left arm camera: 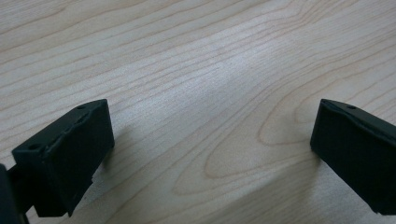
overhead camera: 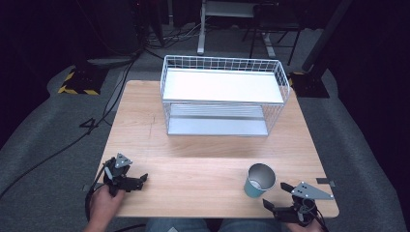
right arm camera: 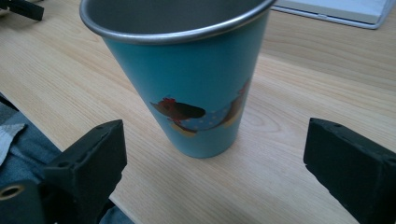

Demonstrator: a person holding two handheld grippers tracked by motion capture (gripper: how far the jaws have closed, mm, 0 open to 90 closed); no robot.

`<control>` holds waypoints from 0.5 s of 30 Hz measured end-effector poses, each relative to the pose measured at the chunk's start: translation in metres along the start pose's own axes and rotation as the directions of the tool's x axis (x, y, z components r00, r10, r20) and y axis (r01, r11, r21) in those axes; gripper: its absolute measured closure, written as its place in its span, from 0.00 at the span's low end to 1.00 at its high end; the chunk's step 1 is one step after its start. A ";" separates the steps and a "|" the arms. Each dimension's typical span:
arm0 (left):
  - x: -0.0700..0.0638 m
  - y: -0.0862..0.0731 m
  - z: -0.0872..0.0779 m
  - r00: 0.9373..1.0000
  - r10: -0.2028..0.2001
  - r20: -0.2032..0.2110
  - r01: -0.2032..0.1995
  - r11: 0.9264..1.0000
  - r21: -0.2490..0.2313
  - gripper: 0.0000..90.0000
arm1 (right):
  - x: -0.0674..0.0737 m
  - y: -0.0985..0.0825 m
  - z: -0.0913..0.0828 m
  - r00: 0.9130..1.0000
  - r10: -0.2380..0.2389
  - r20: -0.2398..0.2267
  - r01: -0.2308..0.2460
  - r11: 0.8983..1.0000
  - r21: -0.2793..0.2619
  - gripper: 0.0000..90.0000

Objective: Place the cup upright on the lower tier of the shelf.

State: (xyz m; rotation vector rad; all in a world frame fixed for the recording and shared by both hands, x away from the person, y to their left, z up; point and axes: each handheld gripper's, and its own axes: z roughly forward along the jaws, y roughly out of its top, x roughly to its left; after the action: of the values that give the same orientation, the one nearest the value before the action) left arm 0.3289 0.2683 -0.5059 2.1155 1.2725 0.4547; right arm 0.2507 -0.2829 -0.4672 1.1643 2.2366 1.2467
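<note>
Right gripper view | right gripper jaws spread | cup upright, unheld | left gripper jaws spread

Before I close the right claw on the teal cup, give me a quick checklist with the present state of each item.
1. Right claw open: ok, its jaws stand wide apart.
2. Teal cup upright on the table: ok, mouth up, base flat on the wood.
3. Cup lined up between the jaws: not ok yet; it stands ahead of the jaw tips, roughly centred but not between them.
4. Cup contents: cannot tell for sure; the high view shows a bare metal inside.
5. Left claw out of the way: ok, it is open over bare wood at the table's other front corner.
6. Wire rack free for placing: ok, both shelves look bare.
</note>
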 end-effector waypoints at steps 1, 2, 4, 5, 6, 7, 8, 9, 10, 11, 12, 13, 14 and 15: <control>0.000 0.000 0.000 1.000 -0.001 0.000 0.001 1.000 -0.001 0.00 | 0.001 0.000 0.003 1.000 -0.006 0.000 0.006 1.000 0.002 0.07; 0.000 0.000 0.000 1.000 0.000 0.000 0.000 1.000 0.000 0.00 | 0.002 0.001 0.005 1.000 -0.004 0.000 0.004 1.000 0.005 0.07; 0.000 0.000 0.000 1.000 0.000 0.000 0.000 1.000 0.000 0.00 | 0.005 0.001 0.012 1.000 -0.007 0.003 0.007 1.000 0.009 0.07; 0.000 0.000 0.000 1.000 0.000 0.000 0.000 1.000 0.000 0.00 | 0.006 0.002 0.014 1.000 -0.007 0.005 0.006 1.000 0.010 0.07; 0.000 0.000 0.000 1.000 0.000 0.000 0.000 1.000 0.000 0.00 | 0.007 0.002 0.016 1.000 -0.015 0.008 0.014 1.000 0.015 0.07; 0.000 0.000 0.000 1.000 0.000 0.000 0.000 1.000 0.000 0.00 | 0.009 0.002 0.019 1.000 -0.020 0.012 0.019 1.000 0.017 0.07; 0.000 0.000 0.000 1.000 0.000 0.000 0.000 1.000 0.000 0.00 | 0.010 0.002 0.022 1.000 -0.025 0.014 0.025 0.999 0.021 0.07; 0.000 0.000 0.000 1.000 0.000 0.000 0.000 1.000 0.000 0.00 | 0.011 0.002 0.025 1.000 -0.024 0.015 0.024 0.999 0.029 0.07; 0.000 0.000 0.000 1.000 0.000 0.000 0.000 1.000 0.000 0.00 | 0.012 0.003 0.028 1.000 -0.020 0.015 0.020 0.999 0.039 0.07; 0.000 0.000 0.000 1.000 0.000 0.000 0.000 1.000 0.000 0.00 | 0.013 0.003 0.030 1.000 -0.020 0.011 0.020 0.999 0.041 0.07; 0.000 0.000 0.000 1.000 0.000 0.000 0.000 1.000 0.000 0.00 | 0.015 0.004 0.032 1.000 -0.023 0.014 0.022 0.999 0.044 0.07; 0.000 0.000 0.000 1.000 0.000 0.000 0.000 1.000 0.000 0.00 | 0.015 0.004 0.032 1.000 -0.023 0.014 0.022 0.999 0.044 0.07; 0.000 0.000 0.000 1.000 -0.001 0.001 0.001 1.000 -0.001 0.00 | 0.017 0.004 0.036 0.999 -0.040 0.029 0.039 0.998 0.047 0.08; 0.000 0.000 0.000 1.000 -0.001 0.001 0.001 1.000 -0.001 0.00 | 0.017 0.004 0.036 0.999 -0.040 0.029 0.039 0.998 0.047 0.08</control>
State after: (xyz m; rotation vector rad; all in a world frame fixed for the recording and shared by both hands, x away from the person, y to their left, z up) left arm 0.3289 0.2683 -0.5060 2.1140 1.2729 0.4537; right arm 0.2648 -0.2482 -0.4823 1.1418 2.2668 1.1606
